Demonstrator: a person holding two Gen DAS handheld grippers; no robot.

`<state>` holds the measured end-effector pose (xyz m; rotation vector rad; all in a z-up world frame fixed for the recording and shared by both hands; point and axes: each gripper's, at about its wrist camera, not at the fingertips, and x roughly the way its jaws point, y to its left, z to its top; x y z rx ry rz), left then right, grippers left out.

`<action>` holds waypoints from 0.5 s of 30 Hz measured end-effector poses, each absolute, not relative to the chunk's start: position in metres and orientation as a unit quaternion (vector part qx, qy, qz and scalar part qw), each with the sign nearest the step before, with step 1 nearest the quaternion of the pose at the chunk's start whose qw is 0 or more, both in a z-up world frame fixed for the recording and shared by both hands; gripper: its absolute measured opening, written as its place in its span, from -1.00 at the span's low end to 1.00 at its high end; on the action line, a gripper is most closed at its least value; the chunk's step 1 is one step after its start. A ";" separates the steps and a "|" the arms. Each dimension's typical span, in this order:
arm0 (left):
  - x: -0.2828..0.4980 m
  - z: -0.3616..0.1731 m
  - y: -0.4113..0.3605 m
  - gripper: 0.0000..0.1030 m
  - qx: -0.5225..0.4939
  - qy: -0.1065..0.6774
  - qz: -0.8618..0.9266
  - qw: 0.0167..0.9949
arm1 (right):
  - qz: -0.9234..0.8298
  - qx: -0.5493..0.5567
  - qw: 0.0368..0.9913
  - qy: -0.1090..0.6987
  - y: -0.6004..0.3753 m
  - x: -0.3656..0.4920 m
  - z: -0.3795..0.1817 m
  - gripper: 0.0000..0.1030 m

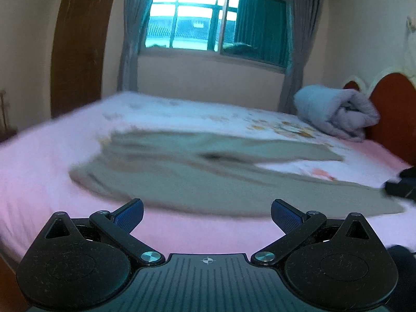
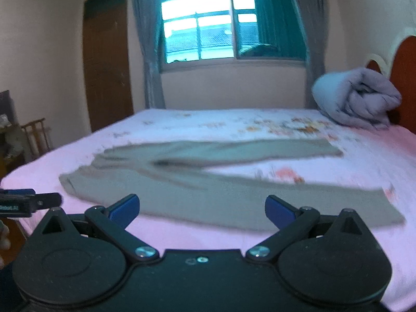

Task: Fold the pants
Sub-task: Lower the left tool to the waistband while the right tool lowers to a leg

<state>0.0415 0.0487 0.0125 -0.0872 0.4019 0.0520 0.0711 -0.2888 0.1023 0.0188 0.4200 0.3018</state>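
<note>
Pants [image 2: 208, 182] lie flat on the bed [image 2: 377, 156], legs spread toward the headboard, laid out so edges can be matched for folding. Left gripper [image 1: 207, 214] and right gripper [image 2: 202, 209] hover near the closest leg, jaws wide apart, holding nothing.

Your left tongs [image 1: 207, 214] hang wide apart over the near edge of the pink bed [image 1: 31, 166], holding nothing, just short of the khaki pants [image 1: 182, 174]. The pants lie flat and unfolded, waist to your left, both legs running right and parting in a V. Your right tongs [image 1: 400, 184] show at the right edge, by the near leg's hem. A rolled grey quilt [image 1: 335, 111] rests against the headboard [image 1: 392, 109].
</note>
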 end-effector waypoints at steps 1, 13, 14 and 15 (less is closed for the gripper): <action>0.054 0.017 0.060 1.00 -0.035 0.204 0.030 0.978 | 0.151 0.012 0.966 0.210 -0.293 0.086 0.108 0.89; 0.255 0.042 0.222 1.00 -0.079 0.240 0.112 0.961 | 0.135 0.004 0.965 0.227 -0.290 0.284 0.148 0.89; 0.275 0.035 0.230 1.00 -0.071 0.245 0.112 0.960 | 0.132 -0.003 0.963 0.233 -0.284 0.302 0.143 0.89; 0.291 0.029 0.235 1.00 -0.071 0.250 0.109 0.960 | 0.131 -0.010 0.962 0.239 -0.279 0.317 0.136 0.89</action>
